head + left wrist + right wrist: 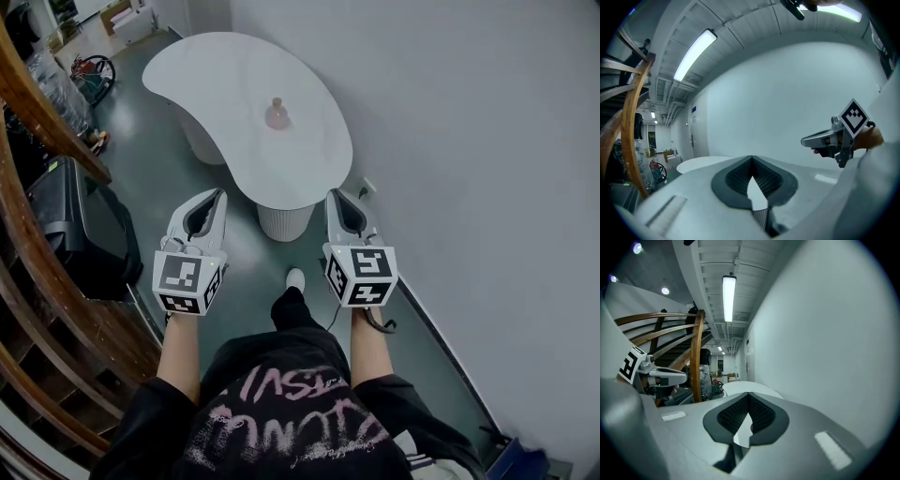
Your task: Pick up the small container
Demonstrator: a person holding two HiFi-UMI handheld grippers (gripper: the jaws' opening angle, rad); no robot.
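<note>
A small pinkish container (pixel 277 114) with a narrow neck stands upright near the middle of a white kidney-shaped table (pixel 216 70). Both grippers are held in the air short of the table's near edge, well apart from the container. My left gripper (pixel 221 193) has its jaws together with nothing between them, and so does my right gripper (pixel 332 194). In the left gripper view the left gripper (pixel 751 159) points toward the tabletop (pixel 701 161), with the other gripper at its right. The right gripper (pixel 749 394) faces the tabletop (pixel 740 386) too. I cannot make out the container in either gripper view.
A curved wooden stair railing (pixel 37 122) runs along the left, with a black case (pixel 80 225) on the floor beside it. A plain grey wall (pixel 487 141) closes the right side. The table rests on ribbed white pedestals (pixel 281 220). The person's shoe (pixel 295 278) is on the dark floor.
</note>
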